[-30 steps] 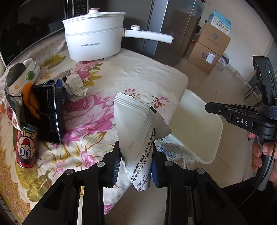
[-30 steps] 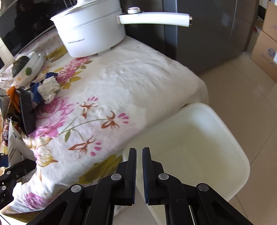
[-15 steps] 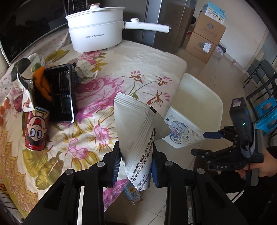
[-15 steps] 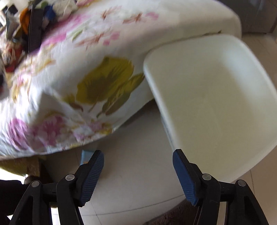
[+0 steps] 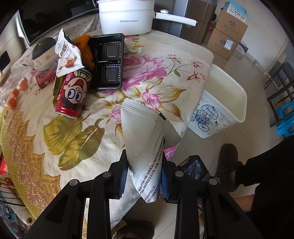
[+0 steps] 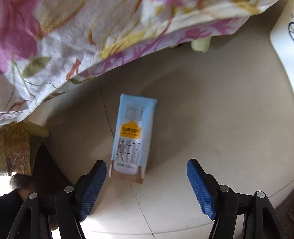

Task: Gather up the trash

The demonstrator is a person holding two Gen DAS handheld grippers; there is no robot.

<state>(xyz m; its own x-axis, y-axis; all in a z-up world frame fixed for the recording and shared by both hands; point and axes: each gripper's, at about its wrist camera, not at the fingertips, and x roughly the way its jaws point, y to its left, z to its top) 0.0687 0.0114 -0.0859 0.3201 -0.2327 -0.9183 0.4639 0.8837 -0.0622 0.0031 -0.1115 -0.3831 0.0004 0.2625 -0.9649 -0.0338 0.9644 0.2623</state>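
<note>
A table draped in a flowered cloth point(image 5: 150, 77) is taken as the landmark. At its far edge a white electric pot point(image 5: 126, 17) with a long handle is set. On the floor just off the table's right edge, a white bin point(image 5: 237, 103) with a blue bicycle drawing is seen, its mouth open upward. On the cloth, towards the far left, a black plastic tray point(image 5: 108, 62) is laid flat, with a crumpled paper ball point(image 5: 131, 48) just beyond it and a red drink can point(image 5: 72, 94) lying on its side near its front left corner. A torn snack packet point(image 5: 67, 54) is propped behind the can.

Above the near edge of the table, a silver wrapper point(image 5: 145, 145) is clamped between the pads of the left gripper point(image 5: 144, 175), its upper end fanned out over the cloth.

On the floor tiles, below the hanging hem of the cloth, a light blue milk carton point(image 6: 133, 136) is seen lying flat. The right gripper point(image 6: 147, 183) is pointed down at it, its jaws having just been opening and now set wide apart; the carton's near end is seen between the pads but is not touched by them.
</note>
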